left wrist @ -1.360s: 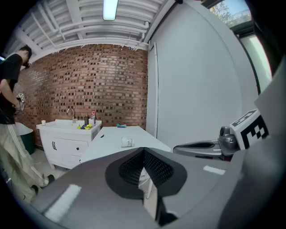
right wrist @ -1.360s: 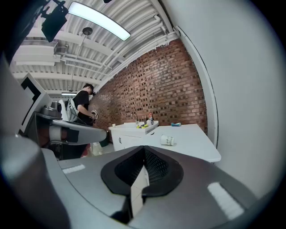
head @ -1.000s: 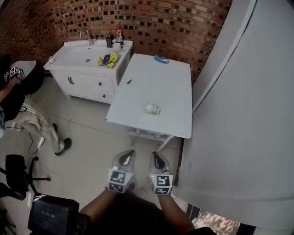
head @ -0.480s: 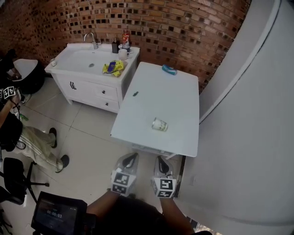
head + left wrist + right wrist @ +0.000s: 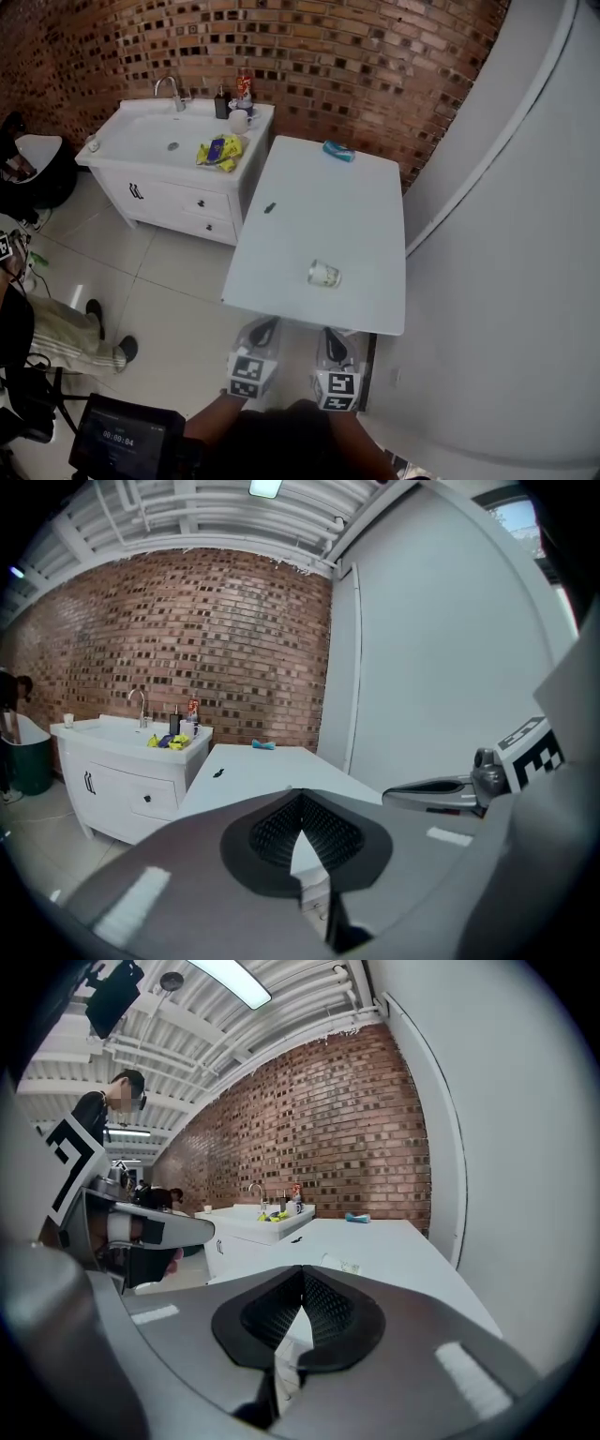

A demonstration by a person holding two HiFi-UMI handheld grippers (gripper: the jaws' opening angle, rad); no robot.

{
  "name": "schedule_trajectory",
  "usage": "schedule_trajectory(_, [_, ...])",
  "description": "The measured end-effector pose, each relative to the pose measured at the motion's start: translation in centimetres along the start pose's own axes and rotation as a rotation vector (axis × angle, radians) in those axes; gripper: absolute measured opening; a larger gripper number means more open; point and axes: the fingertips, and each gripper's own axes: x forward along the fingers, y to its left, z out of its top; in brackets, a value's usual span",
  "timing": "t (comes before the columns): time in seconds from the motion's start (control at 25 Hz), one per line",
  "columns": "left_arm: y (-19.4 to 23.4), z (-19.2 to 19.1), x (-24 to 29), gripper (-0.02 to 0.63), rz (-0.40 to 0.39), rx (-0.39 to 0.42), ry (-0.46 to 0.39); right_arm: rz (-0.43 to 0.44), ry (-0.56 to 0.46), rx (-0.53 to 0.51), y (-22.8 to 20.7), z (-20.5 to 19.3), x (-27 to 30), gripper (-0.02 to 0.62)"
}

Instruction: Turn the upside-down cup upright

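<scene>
Head view looks steeply down on a long white worktop that runs away from me toward a brick wall. The cup sits on the worktop's near half, a little right of the middle and well clear of every edge. It seems to lie tipped over rather than stand, though it is too small for me to say which way its mouth faces. My left hand-held gripper and my right hand-held gripper hang side by side over the tiled floor, their tips just at the worktop's near edge and apart from the cup. Left gripper view shows my left jaws closed, pads meeting at the tips with nothing between them. Right gripper view shows the same for my right jaws, closed and empty, with the cup low on the worktop ahead of them. At the worktop's far end lies a small blue object, and a small dark thing rests near its left edge. To the left stands a white sink cabinet touching the worktop's far left corner, with yellow and blue packets on top. A pale curved wall fills the right side.
</scene>
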Motion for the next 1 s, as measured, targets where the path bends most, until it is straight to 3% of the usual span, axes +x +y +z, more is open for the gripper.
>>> schedule_trajectory(0.24, [0.9, 0.0, 1.6, 0.000, -0.008, 0.013, 0.012, -0.018, 0.008, 0.004, -0.6, 1.1, 0.9, 0.014])
schedule_trajectory(0.48, [1.8, 0.2, 3.7, 0.000, 0.003, 0.011, 0.032, 0.036, 0.045, -0.012, -0.3, 0.7, 3.3, 0.014])
schedule_trajectory(0.72, [1.9, 0.4, 7.0, 0.000, 0.007, -0.008, 0.031, 0.128, 0.073, -0.201, 0.1, 1.4, 7.2, 0.014])
schedule_trajectory(1.0, [1.8, -0.9, 8.6, 0.000, -0.006, -0.044, 0.078, 0.169, 0.221, -0.301, -1.3, -0.2, 10.7, 0.031])
